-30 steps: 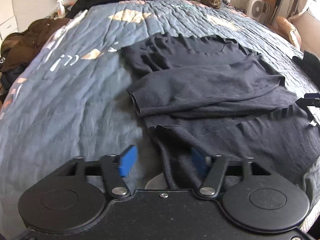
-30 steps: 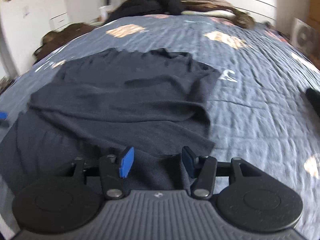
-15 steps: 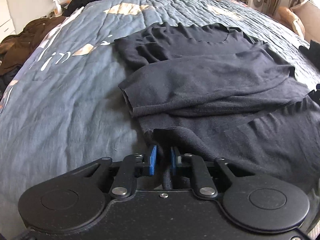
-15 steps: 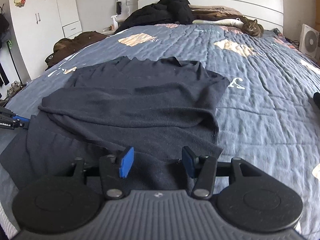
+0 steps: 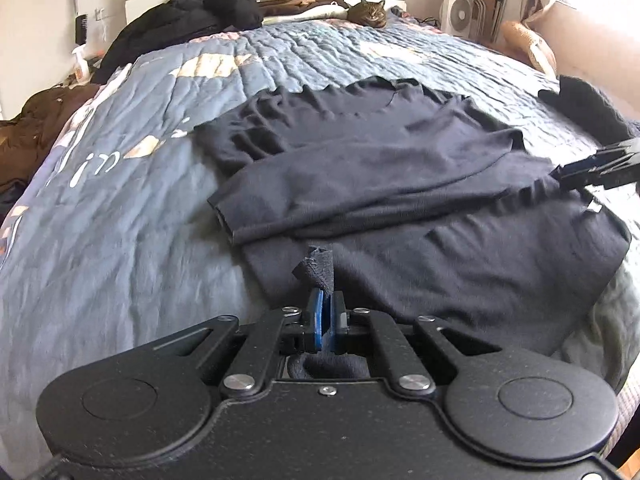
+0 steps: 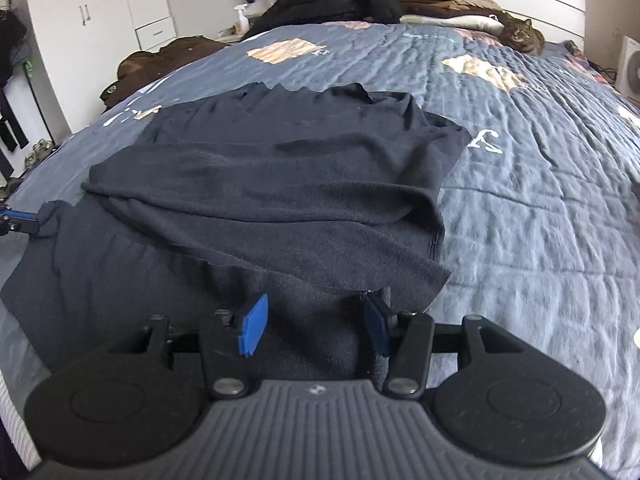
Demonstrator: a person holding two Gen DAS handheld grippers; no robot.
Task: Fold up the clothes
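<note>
Left wrist view: one dark sweater [image 5: 380,184] spread mid-bed, left gripper [image 5: 326,312] pinched tight on its hem corner at 6 o'clock, bare quilt [image 5: 100,220] toward 9 o'clock, one cat [image 5: 370,12] at 12; right wrist view: right gripper [image 6: 316,320] half-wide astride the hem at 6 o'clock, pads not pressing, open quilt toward 3 o'clock.

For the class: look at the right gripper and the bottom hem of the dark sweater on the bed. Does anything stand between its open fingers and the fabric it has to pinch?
Nothing visible does. The right gripper is open with the dark sweater hem lying directly between its blue pads, no other item on that stretch. The left gripper is already shut on its own corner.
</note>
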